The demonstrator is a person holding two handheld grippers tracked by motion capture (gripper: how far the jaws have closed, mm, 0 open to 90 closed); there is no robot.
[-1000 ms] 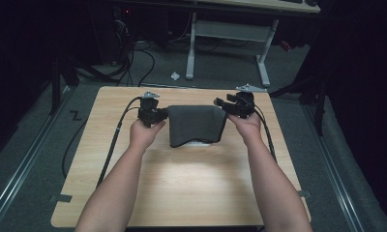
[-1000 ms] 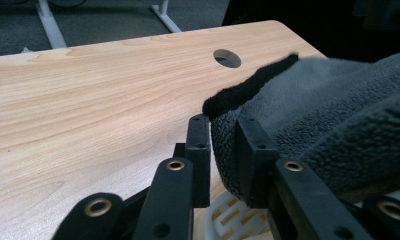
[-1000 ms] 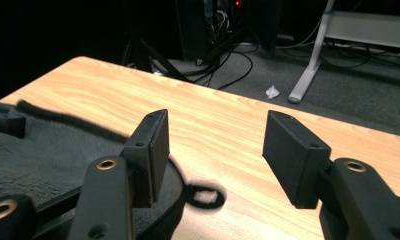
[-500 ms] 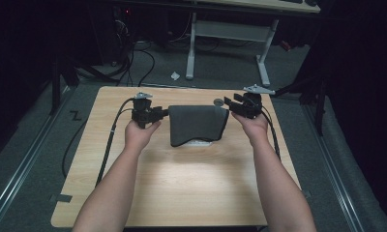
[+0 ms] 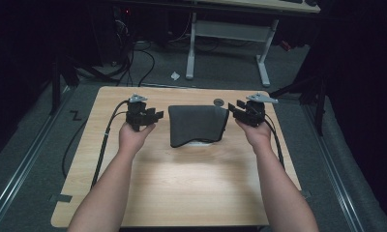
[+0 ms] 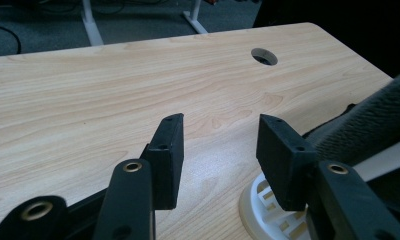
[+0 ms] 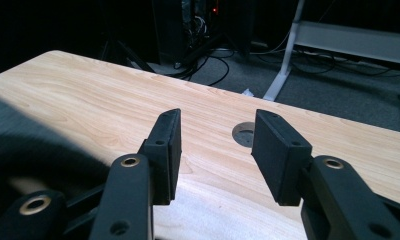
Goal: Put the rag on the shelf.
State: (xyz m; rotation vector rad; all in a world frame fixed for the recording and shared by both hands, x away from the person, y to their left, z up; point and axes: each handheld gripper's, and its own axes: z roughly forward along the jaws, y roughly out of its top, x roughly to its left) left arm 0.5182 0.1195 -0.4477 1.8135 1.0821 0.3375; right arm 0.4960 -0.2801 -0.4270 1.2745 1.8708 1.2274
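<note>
A dark grey cloth [image 5: 199, 124] lies draped over a white slotted object [image 5: 201, 142] at the table's middle back. My left gripper [image 5: 156, 116] stands just left of the cloth, open, its jaws having just been opening with nothing between them. In the left gripper view my left gripper [image 6: 220, 131] shows bare wood in its gap, with the cloth [image 6: 373, 125] and the white object [image 6: 265, 202] at the right. My right gripper [image 5: 233, 111] sits just right of the cloth, open, its jaws having just been closing on nothing. In the right gripper view my right gripper [image 7: 217, 127] has the cloth [image 7: 33, 150] at its left.
The wooden table [image 5: 182, 183] has a round cable hole [image 5: 218, 102] behind the cloth, also seen as the hole [image 7: 244, 132] beyond my right jaws. A black cable [image 5: 104, 145] trails from my left gripper off the table's left side. Desk legs and wires stand on the floor beyond.
Both grippers have drawn outward from the cloth's side edges, the left one leftward, the right one rightward and nearer. The cloth now lies flat and untouched.
</note>
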